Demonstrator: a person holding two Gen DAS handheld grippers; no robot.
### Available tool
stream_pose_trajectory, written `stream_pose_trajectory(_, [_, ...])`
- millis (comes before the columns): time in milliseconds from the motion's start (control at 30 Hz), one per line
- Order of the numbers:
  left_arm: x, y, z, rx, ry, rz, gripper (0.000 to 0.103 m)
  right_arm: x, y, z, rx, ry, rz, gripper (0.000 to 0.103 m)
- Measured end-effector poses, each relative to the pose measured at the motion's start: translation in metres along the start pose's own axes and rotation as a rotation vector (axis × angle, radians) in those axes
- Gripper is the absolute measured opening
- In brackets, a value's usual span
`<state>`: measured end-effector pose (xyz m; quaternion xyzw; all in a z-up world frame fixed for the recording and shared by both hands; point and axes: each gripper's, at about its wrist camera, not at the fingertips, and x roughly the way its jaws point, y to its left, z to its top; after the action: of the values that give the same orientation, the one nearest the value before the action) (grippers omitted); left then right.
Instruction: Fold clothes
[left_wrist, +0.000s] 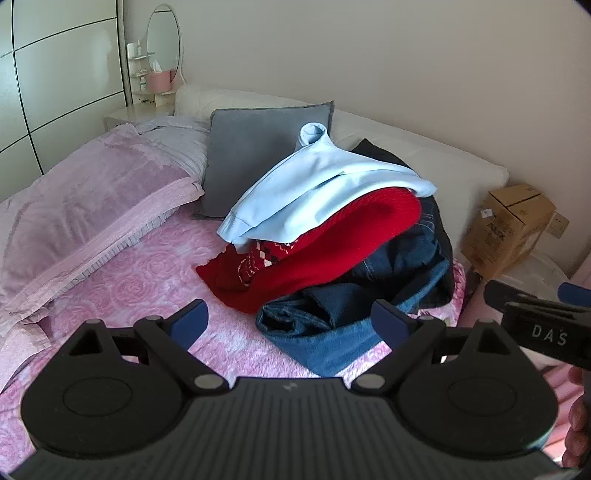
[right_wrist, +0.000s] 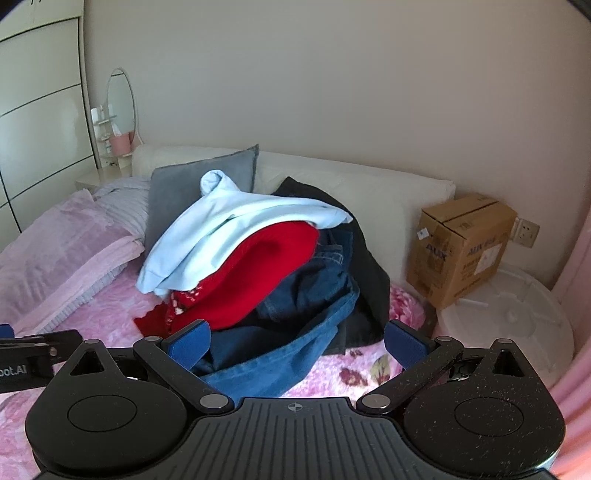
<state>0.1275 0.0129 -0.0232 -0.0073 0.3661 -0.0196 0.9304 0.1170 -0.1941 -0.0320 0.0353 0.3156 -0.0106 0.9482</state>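
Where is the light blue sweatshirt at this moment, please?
In both wrist views the light blue sweatshirt lies on top of the clothes pile, over the red sweater, in front of the grey pillow on the bed.

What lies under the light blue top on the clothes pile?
Directly under the light blue top is a red knit sweater, then dark and lighter jeans. How far each extends beneath, and anything deeper, is covered.

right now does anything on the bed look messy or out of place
Yes: the clothes sit in an unfolded heap. A light blue top is draped over a red sweater, with crumpled jeans underneath, leaning against the grey pillow. Both tools are open, holding nothing.
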Motion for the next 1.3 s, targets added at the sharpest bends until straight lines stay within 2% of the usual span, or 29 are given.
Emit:
stream_pose_trajectory(167, [0.04,-0.013,0.026,-0.005,0.037,-0.009,0.094,0.038,-0.015,0.019,-0.014,0.027,0.026,0.103])
stream_pose_trajectory(367, [0.087,-0.039,0.061,0.02,0.071,-0.031,0.093,0.085,-0.034,0.048,-0.047,0.047,0.019,0.103])
stream_pose_trajectory(767, [0.174,-0.071,0.128,0.061,0.061,-0.002,0.093,0.186,-0.07,0.102,-0.026,0.114,0.043,0.103])
stream_pose_trajectory(1100, [0.253,-0.093,0.162,0.067,0.094,-0.007,0.093,0.265,-0.093,0.132,-0.018,0.141,0.068,0.103])
stream_pose_trajectory(1300, [0.293,-0.097,0.176,0.067,0.114,-0.004,0.093,0.306,-0.113,0.142,0.077,0.193,0.117,0.103])
